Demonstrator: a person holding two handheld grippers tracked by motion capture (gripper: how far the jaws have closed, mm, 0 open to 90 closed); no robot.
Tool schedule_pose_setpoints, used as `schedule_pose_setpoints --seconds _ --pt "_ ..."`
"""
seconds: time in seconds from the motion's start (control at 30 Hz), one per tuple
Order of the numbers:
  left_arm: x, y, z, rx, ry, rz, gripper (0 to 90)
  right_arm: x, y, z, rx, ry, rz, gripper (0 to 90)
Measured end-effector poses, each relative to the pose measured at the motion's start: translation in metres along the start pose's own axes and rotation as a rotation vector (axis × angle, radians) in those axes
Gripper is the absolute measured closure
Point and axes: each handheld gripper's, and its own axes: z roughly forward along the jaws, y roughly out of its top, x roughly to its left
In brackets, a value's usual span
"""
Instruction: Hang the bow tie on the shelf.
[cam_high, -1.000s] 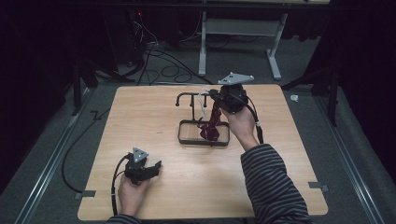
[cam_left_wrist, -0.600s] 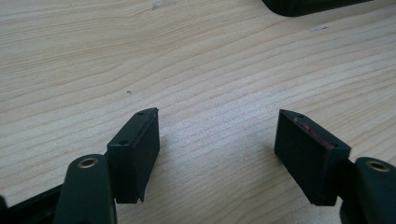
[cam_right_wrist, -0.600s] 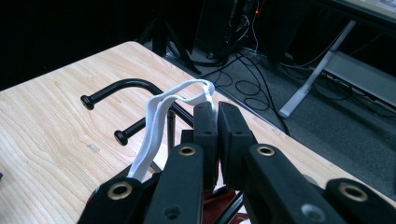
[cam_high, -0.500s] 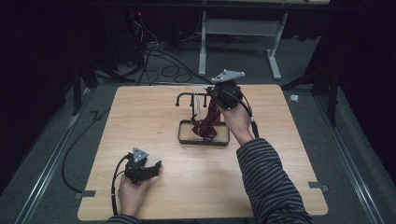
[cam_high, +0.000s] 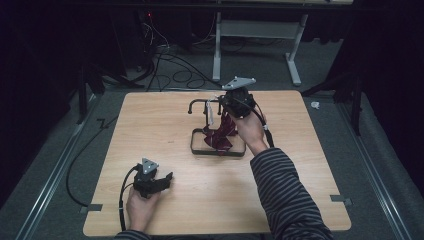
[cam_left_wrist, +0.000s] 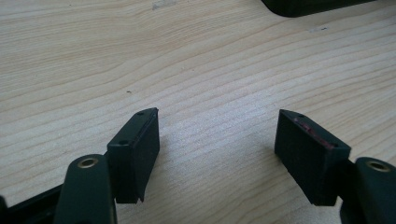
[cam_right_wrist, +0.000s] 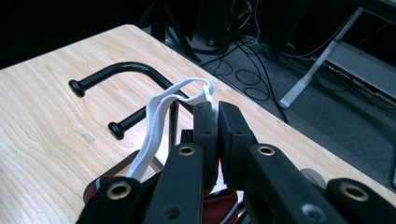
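My right claw (cam_right_wrist: 217, 109) is clamped on the white strap (cam_right_wrist: 156, 116), lifted beside the rack (cam_right_wrist: 122, 70). Not hooked on yet. Left claw (cam_left_wrist: 217, 156) wide open, empty, on the tabletop (cam_left_wrist: 196, 60).

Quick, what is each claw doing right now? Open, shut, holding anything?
Left claw: open, nothing between its jaws, low over the wooden table.
Right claw: shut on the white strap, up by the black stand.

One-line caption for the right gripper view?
Right gripper shut on white strap beside black stand's hooks.
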Motion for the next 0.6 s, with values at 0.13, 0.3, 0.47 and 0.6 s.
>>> schedule_pose_setpoints --seconds 0.13,0.3,0.47,0.6 --pt "0.0002 0.0000 0.0000 0.000 -0.001 -0.001 31.4 0.0009 -0.0029 0.0036 0.014 0.000 -0.011 88.0" --pt "0.0002 0.0000 0.0000 0.000 -0.001 0.000 31.4 -0.0002 -0.0053 0.0048 0.015 0.002 -0.002 87.7" --pt "0.0000 0.0000 0.0000 0.000 0.000 0.000 31.4 -0.0016 -0.0059 0.0041 0.019 0.025 0.015 81.2" --pt "0.0000 0.0001 -0.0002 0.004 0.000 0.002 31.4 -0.0025 -0.0079 0.0014 0.005 0.032 0.025 78.1"
